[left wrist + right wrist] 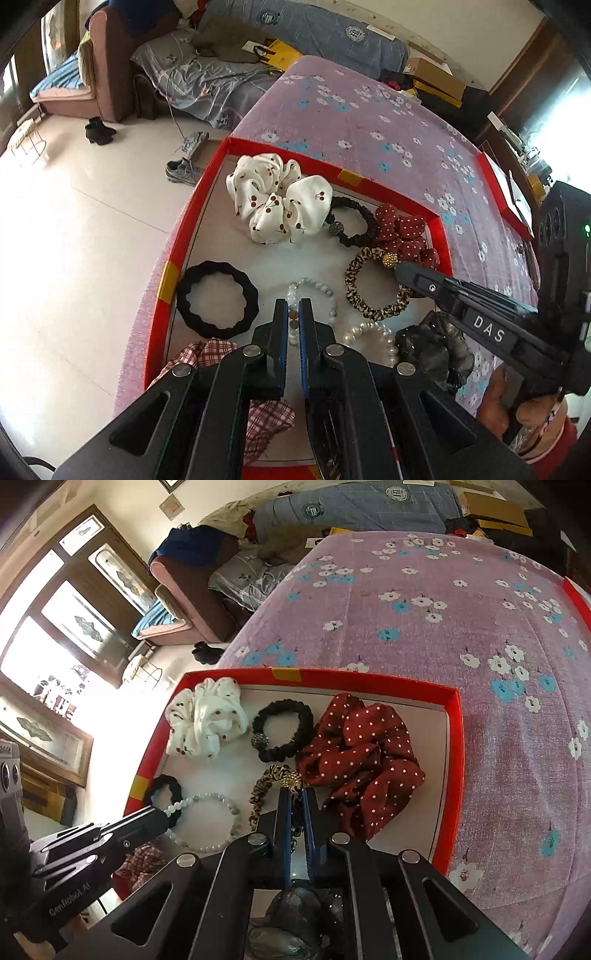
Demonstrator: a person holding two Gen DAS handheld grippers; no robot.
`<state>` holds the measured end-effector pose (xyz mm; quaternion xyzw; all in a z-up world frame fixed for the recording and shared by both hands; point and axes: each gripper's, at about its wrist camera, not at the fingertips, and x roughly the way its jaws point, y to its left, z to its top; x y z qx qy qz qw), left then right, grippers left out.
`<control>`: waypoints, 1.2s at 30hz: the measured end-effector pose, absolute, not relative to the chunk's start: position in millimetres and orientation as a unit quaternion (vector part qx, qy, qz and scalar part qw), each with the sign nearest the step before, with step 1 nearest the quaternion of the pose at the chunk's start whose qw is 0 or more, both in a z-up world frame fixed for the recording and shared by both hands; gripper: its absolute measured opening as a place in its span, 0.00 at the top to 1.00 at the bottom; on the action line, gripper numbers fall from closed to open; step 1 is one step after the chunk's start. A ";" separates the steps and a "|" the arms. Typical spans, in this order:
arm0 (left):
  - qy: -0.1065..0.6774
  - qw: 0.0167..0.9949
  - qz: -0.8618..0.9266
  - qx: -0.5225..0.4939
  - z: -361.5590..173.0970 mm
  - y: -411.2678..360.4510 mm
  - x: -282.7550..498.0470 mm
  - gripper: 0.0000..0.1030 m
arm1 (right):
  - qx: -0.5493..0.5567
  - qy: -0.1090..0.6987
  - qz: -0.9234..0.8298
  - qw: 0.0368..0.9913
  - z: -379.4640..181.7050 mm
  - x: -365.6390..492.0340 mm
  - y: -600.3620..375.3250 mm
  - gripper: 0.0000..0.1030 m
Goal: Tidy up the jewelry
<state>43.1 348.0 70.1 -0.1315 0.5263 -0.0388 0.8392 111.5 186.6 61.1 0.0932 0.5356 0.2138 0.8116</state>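
Observation:
A red-rimmed tray (186, 236) (456, 760) on the bed holds hair ties and bracelets. My left gripper (293, 306) is shut on the pale green bead bracelet (325, 291) (218, 797). My right gripper (295, 794) (400, 267) is shut on the leopard-print hair tie (354, 291) (258, 794) at its gold bead. Around them lie a white cherry scrunchie (273, 199) (207, 723), a black hair tie with a dark bead (354, 225) (284, 727), a red dotted scrunchie (402, 232) (362, 757), a black scrunchie (218, 302) (162, 790) and a pearl bracelet (373, 332).
A plaid scrunchie (207, 350) and a dark sheer scrunchie (436, 347) lie at the tray's near edge. The pink flowered bedspread (369, 110) stretches beyond. A second red tray (506, 192) sits far right. The floor (74, 221) drops off to the left.

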 end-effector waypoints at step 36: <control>0.413 0.904 0.108 -0.033 157.4 308.9 -60.4 0.41 | 0.067 0.496 0.192 0.844 117.7 -8.4 85.1 0.74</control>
